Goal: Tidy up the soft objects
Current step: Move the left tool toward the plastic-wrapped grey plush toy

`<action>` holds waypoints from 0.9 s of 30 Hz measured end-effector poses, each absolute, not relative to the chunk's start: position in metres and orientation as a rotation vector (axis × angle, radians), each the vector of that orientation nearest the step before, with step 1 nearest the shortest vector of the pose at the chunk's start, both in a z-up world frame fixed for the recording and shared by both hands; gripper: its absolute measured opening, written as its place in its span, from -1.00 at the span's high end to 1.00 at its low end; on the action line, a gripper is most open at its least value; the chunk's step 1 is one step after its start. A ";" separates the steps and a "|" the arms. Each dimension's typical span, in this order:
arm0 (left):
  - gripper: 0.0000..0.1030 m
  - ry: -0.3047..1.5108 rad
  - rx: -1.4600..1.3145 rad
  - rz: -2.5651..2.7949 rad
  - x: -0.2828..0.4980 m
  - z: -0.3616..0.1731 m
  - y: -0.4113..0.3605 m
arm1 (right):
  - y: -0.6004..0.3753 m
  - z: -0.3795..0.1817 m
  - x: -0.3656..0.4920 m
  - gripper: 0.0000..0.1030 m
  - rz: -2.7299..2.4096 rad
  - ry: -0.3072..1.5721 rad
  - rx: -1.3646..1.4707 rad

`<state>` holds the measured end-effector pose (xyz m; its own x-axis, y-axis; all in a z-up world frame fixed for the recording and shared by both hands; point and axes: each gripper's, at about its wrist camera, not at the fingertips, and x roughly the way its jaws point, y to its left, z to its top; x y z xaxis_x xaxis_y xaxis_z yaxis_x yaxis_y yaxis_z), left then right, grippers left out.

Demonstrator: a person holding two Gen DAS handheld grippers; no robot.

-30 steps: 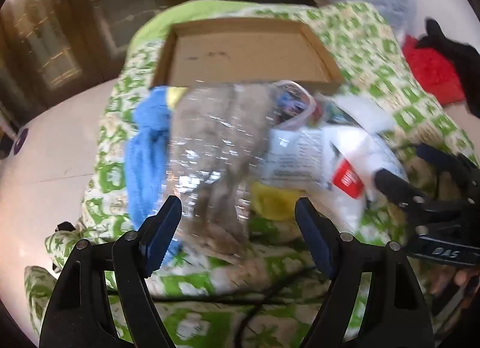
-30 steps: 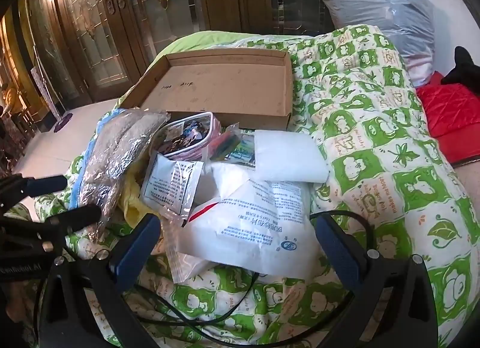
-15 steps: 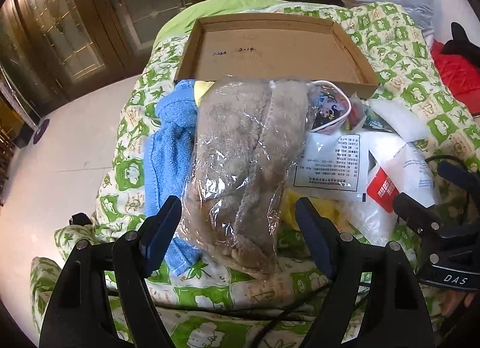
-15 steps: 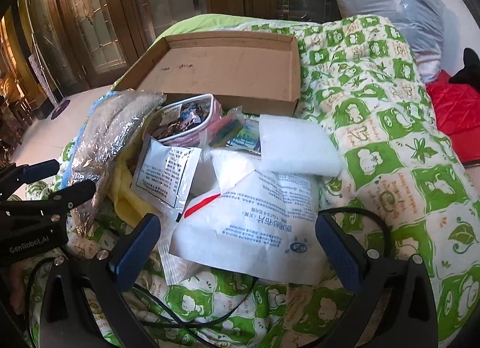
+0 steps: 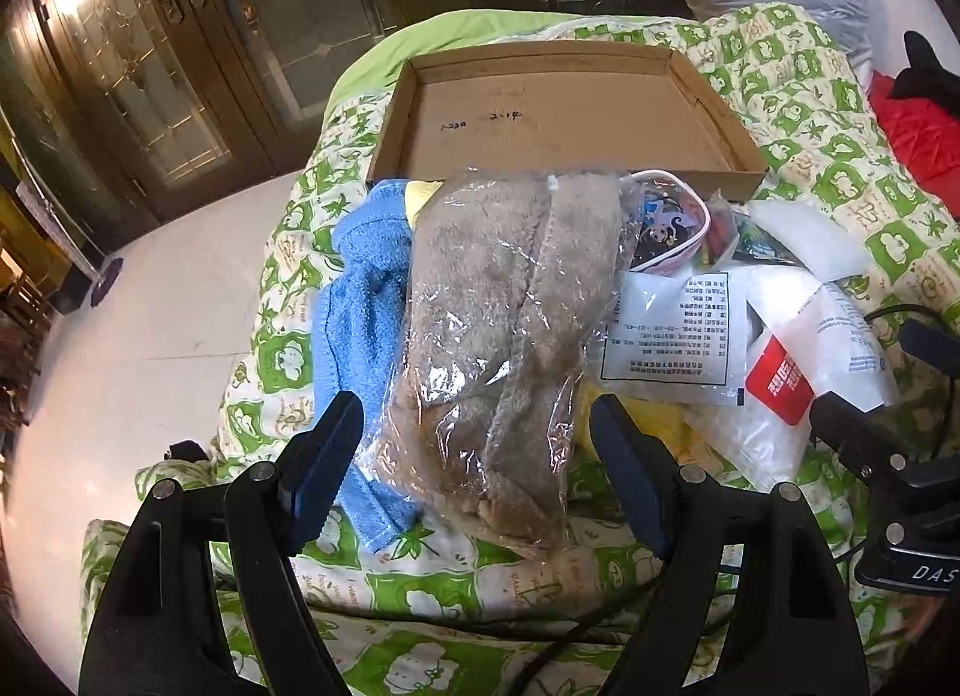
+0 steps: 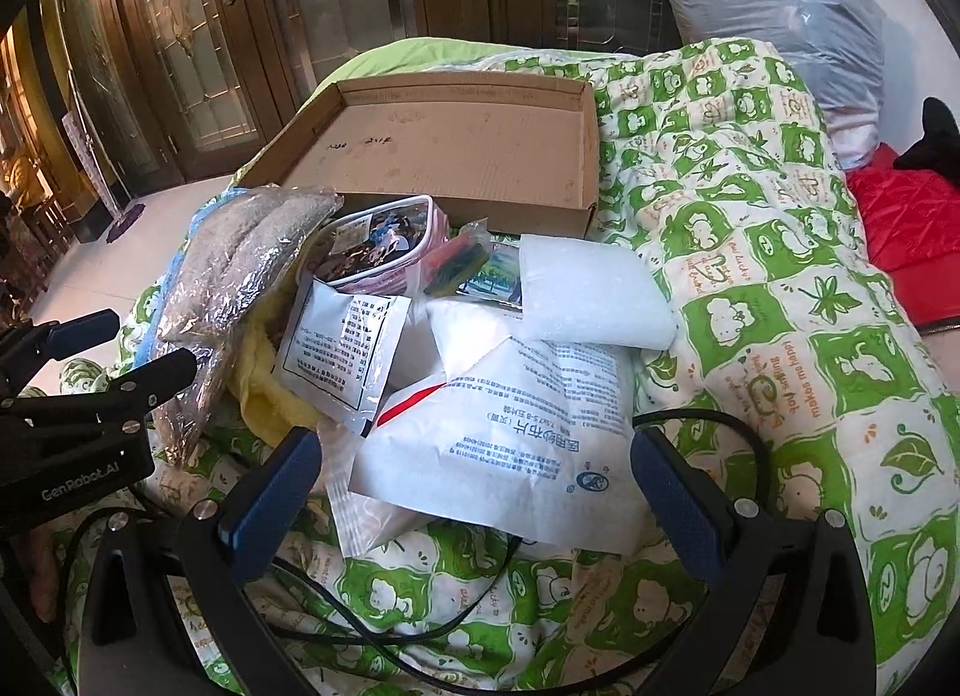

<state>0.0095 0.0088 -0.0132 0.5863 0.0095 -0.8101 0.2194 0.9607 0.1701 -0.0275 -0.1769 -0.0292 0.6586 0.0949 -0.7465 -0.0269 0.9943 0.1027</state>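
Observation:
A pile of soft things lies on a green-and-white quilt (image 6: 774,300) in front of a shallow cardboard box (image 5: 570,114) (image 6: 456,150). In the pile are a grey plush item in a clear bag (image 5: 504,336) (image 6: 240,270), a blue towel (image 5: 360,312), a white gauze packet (image 6: 516,444), a white foam block (image 6: 588,294) and a pink pouch (image 6: 384,246). My left gripper (image 5: 477,456) is open, its fingers either side of the plush bag's near end. My right gripper (image 6: 474,486) is open over the near edge of the gauze packet.
A small printed sachet (image 6: 345,354) and a yellow cloth (image 6: 264,396) lie in the pile. Black cables (image 6: 420,624) cross the quilt near me. Glazed wooden doors (image 6: 198,54) stand behind, a bagged pillow (image 6: 780,0) and red fabric (image 6: 900,216) at right.
The left view has steadied from blur and risen slightly, showing the box and plush bag sharply. The right gripper has crept a little forward over the gauze packet. Both stay open.

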 end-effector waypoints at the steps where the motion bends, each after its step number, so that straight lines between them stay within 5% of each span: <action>1: -0.53 0.940 0.264 -0.123 0.010 -0.013 0.009 | -0.177 -0.029 -0.027 -1.00 0.069 0.850 0.086; 27: -0.53 0.959 0.246 -0.137 0.014 -0.010 0.010 | -0.178 -0.030 -0.026 -1.00 0.074 0.864 0.095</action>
